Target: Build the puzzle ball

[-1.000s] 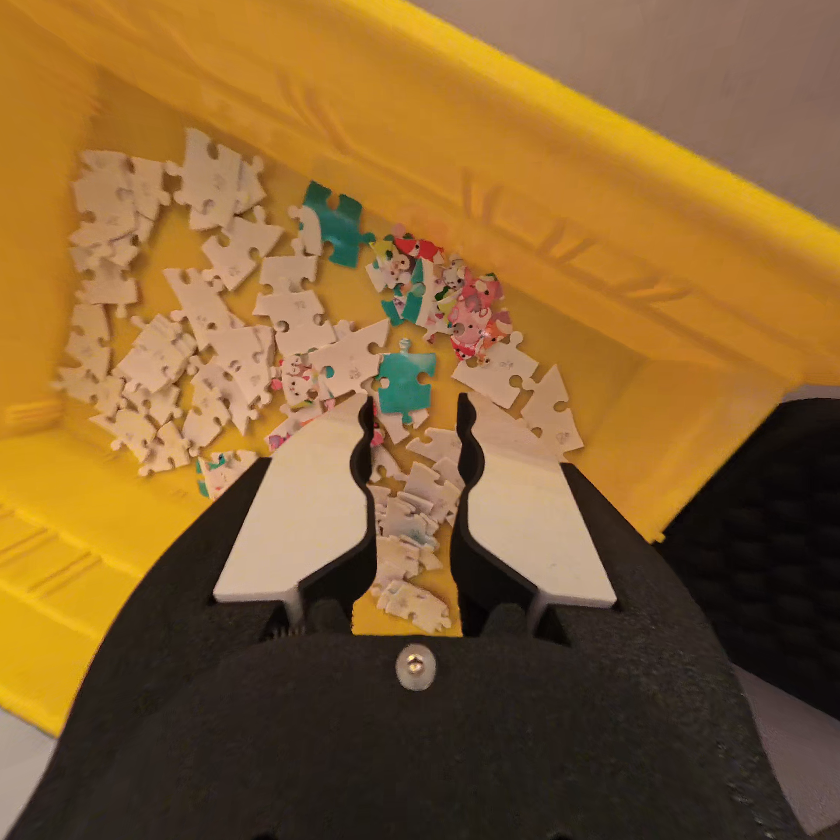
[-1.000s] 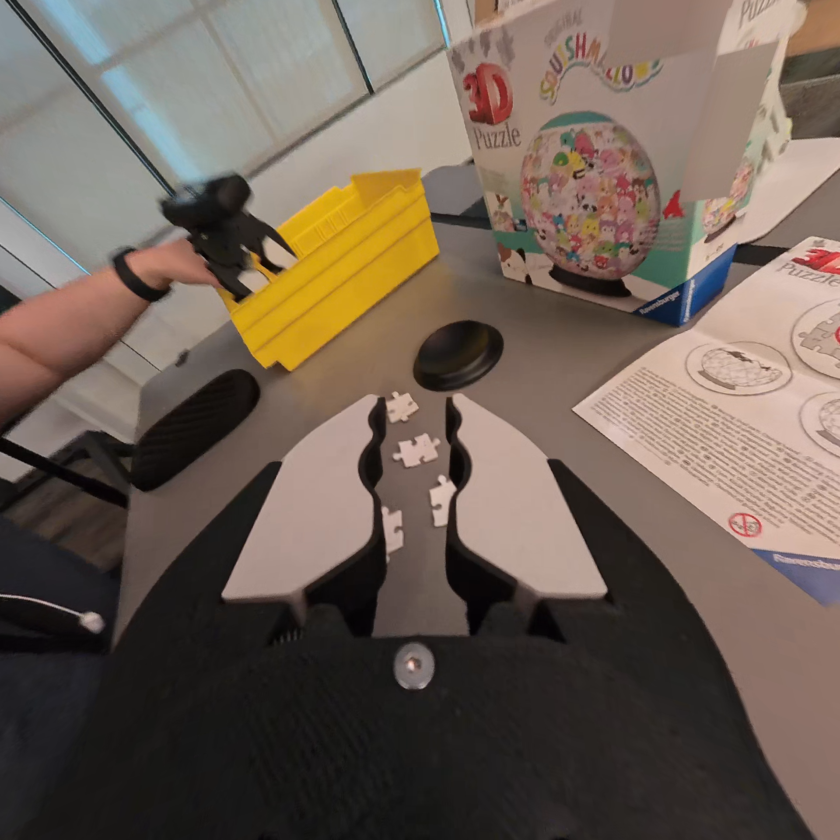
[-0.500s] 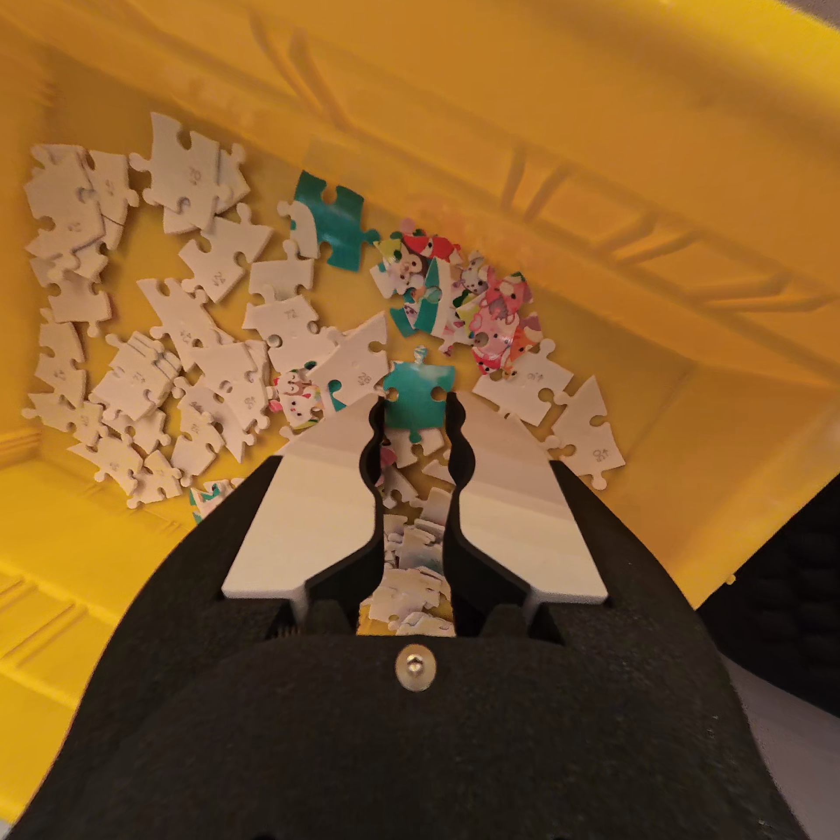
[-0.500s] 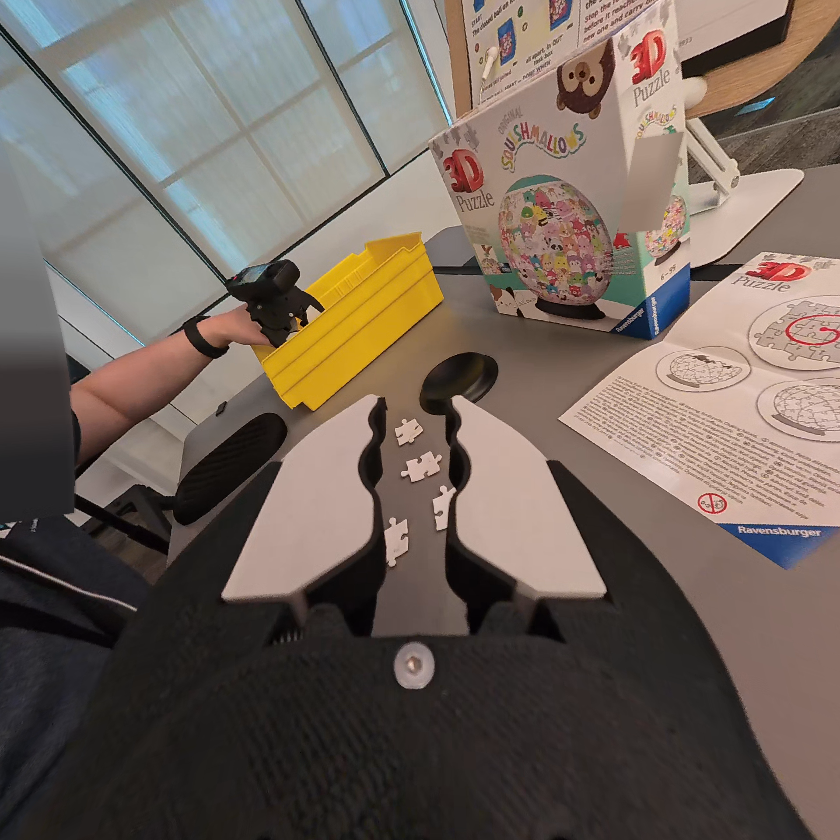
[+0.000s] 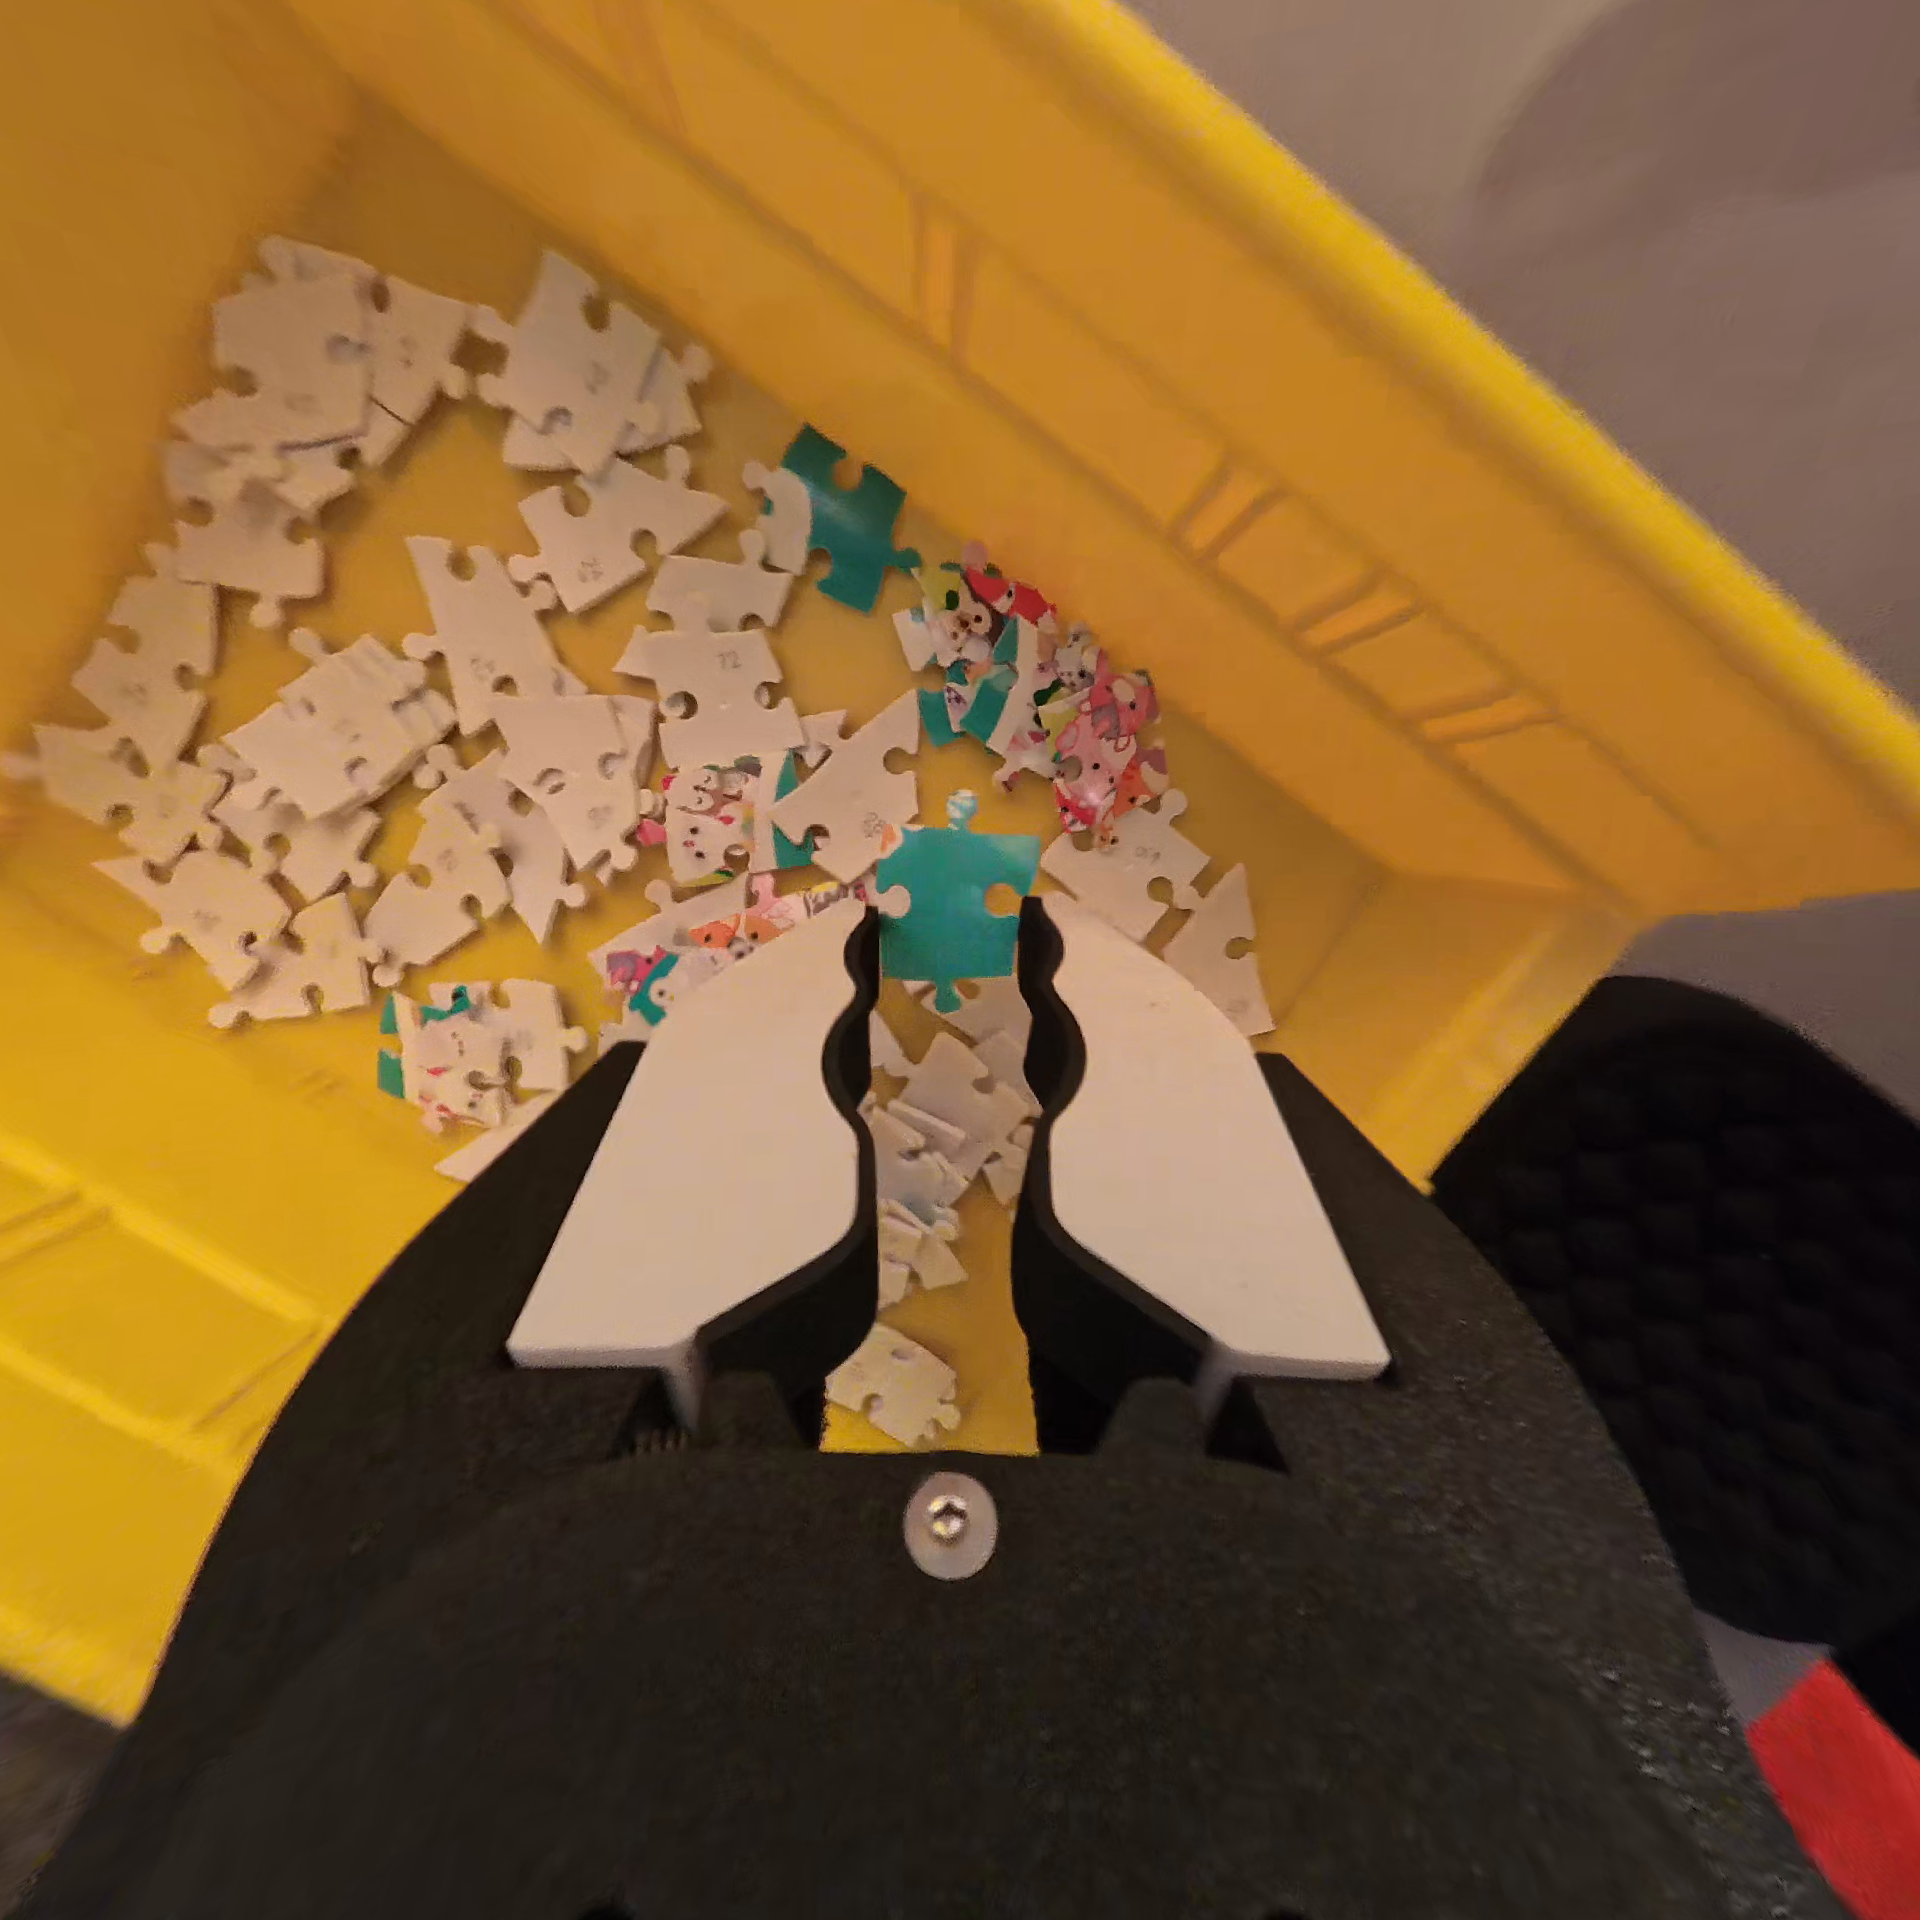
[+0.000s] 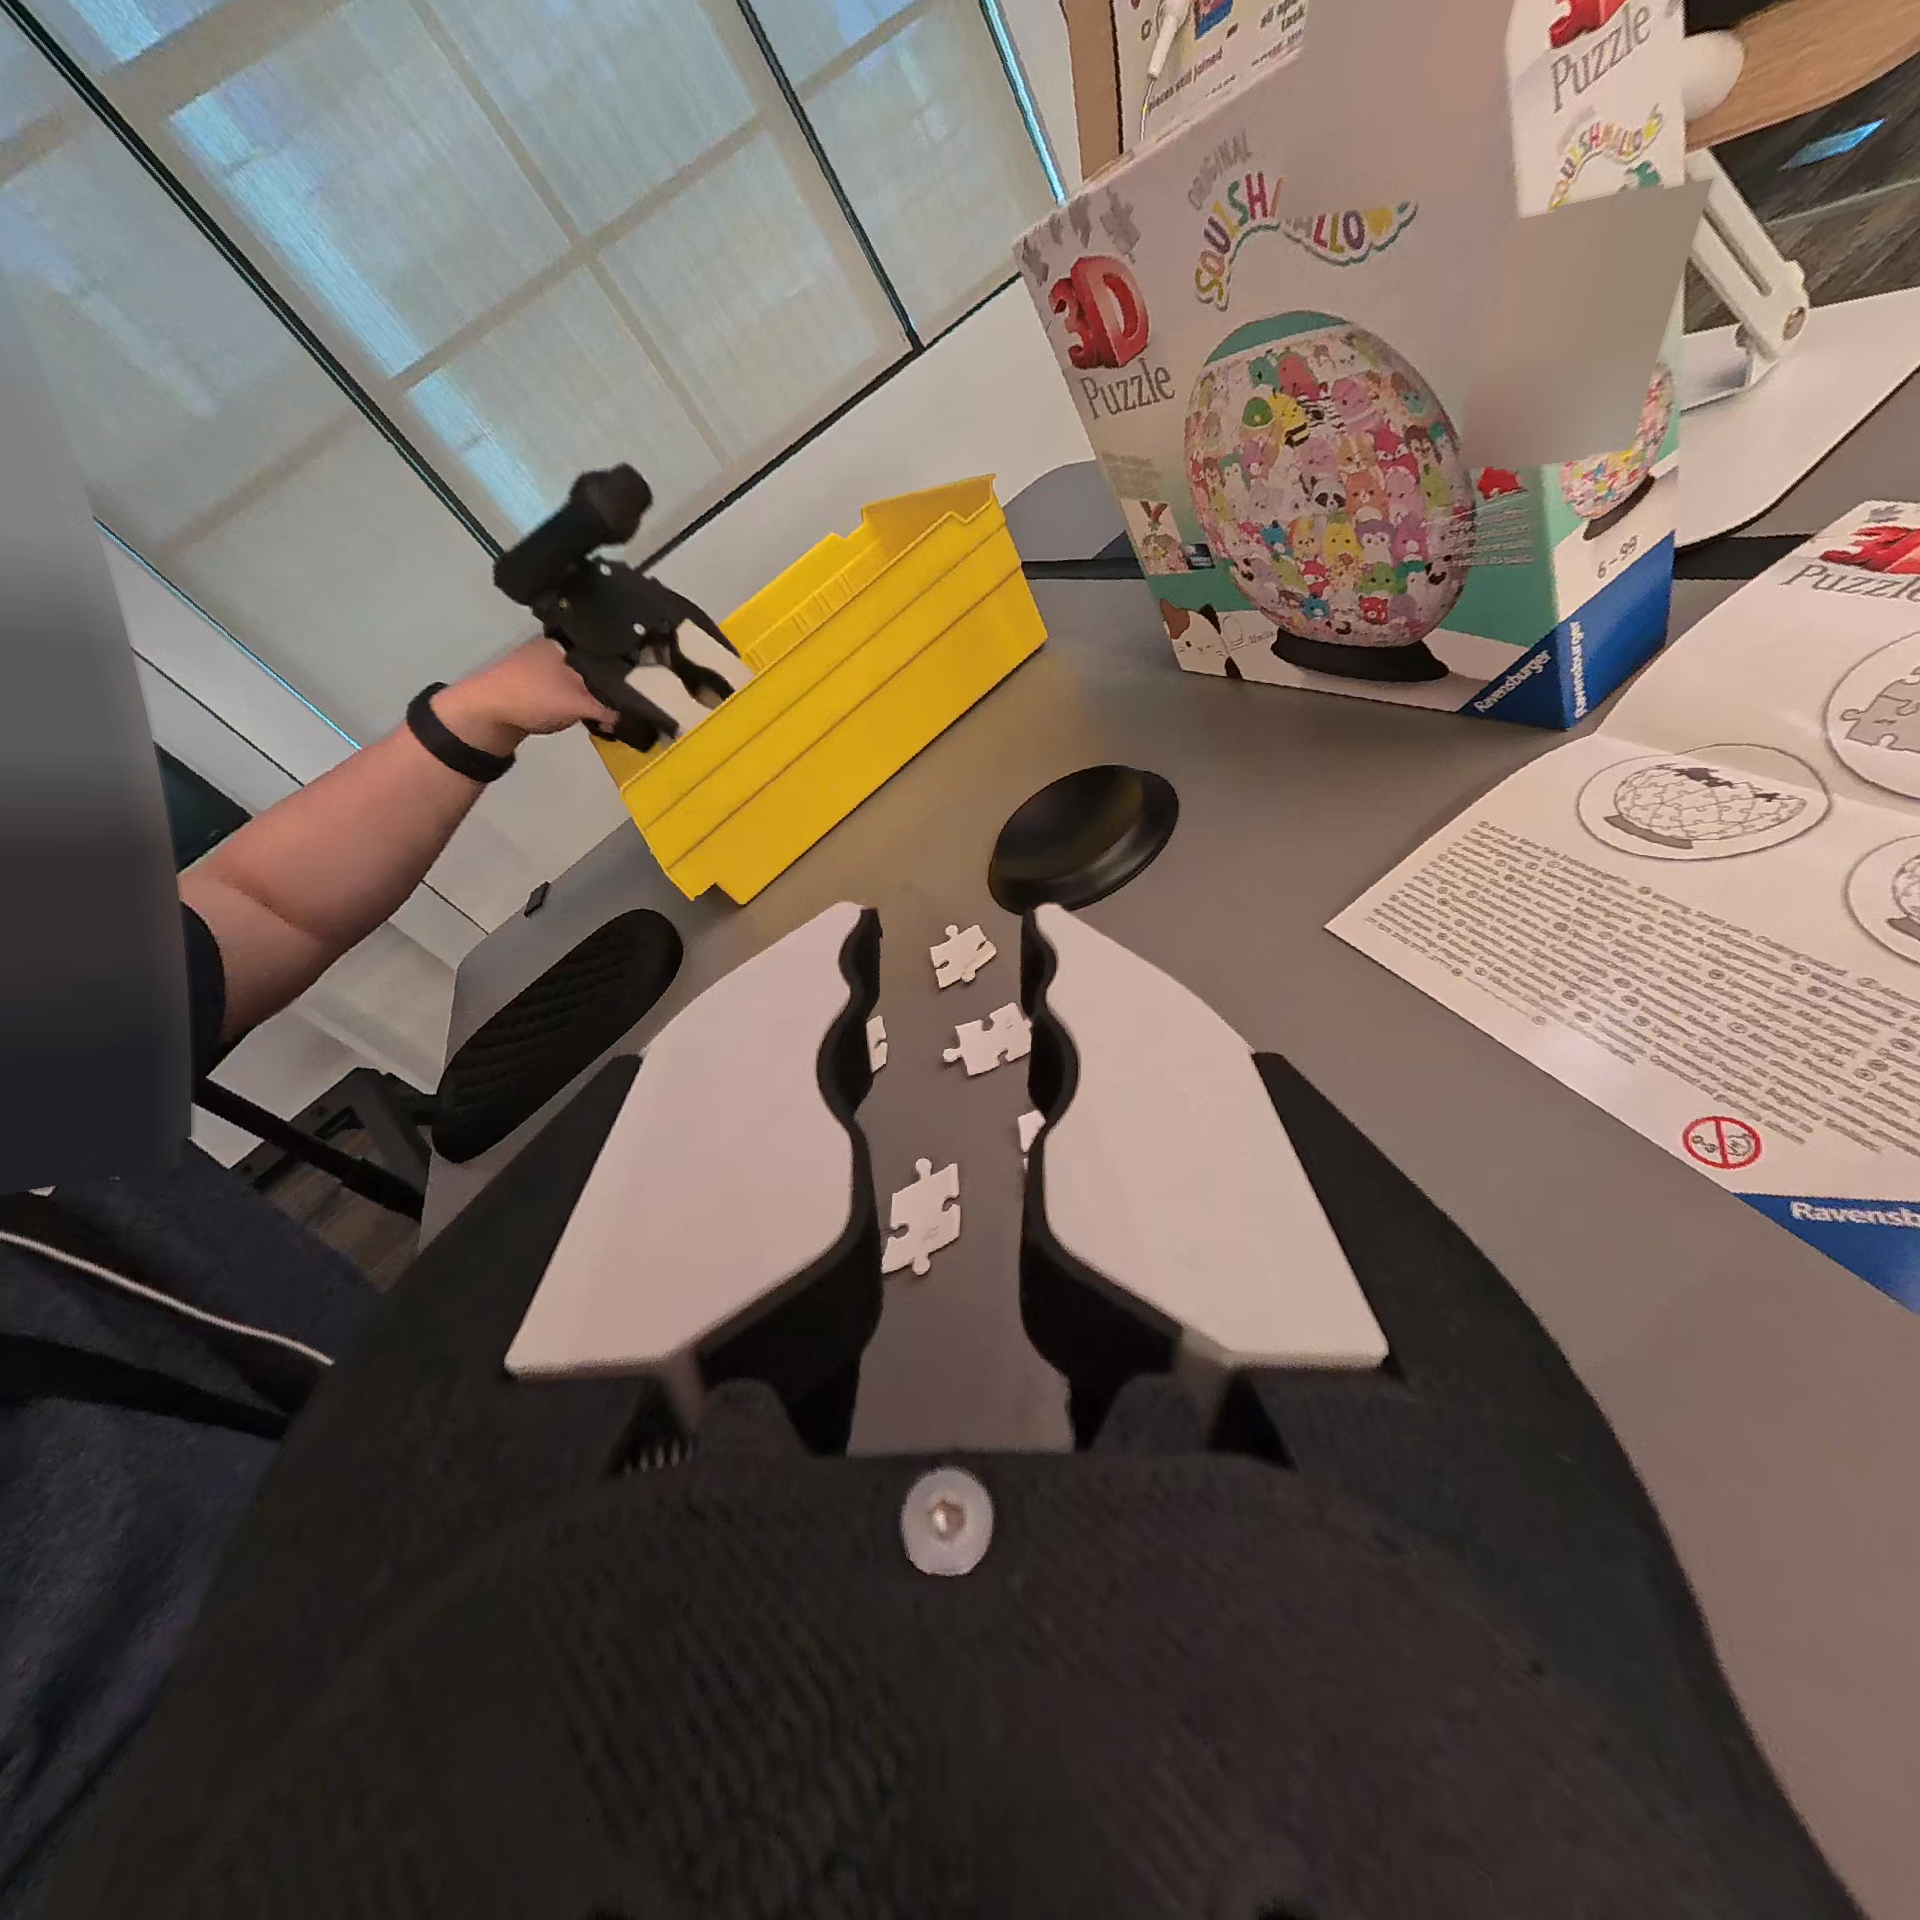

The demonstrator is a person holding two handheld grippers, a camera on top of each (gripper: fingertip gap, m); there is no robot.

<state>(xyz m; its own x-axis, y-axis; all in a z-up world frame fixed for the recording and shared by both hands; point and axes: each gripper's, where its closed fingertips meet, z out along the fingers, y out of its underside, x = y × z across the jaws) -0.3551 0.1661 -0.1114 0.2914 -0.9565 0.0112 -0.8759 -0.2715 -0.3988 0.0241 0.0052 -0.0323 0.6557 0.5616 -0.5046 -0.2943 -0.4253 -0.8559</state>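
My left gripper (image 5: 951, 914) is inside the yellow bin (image 5: 1247, 416), shut on a teal puzzle piece (image 5: 956, 904) pinched between its fingertips. Many loose puzzle pieces (image 5: 343, 717), mostly white side up, some colourful, lie on the bin floor below. The right wrist view shows the left gripper (image 6: 644, 665) at the near end of the yellow bin (image 6: 862, 727). My right gripper (image 6: 951, 920) is open and empty above the grey table, over several white puzzle pieces (image 6: 920, 1216). A black round stand (image 6: 1086, 836) sits just beyond them.
The puzzle box (image 6: 1351, 499) stands at the back right of the table. An instruction sheet (image 6: 1662, 935) lies at the right. A black chair armrest (image 6: 561, 1029) sits off the table's left edge. A person's arm (image 6: 343, 831) reaches to the bin. Tip to tip, the grippers are about 45 centimetres apart.
The left gripper moved down onto the teal piece, closed on it, and now holds it a little above the other pieces. The right gripper shifted slightly over the table pieces.
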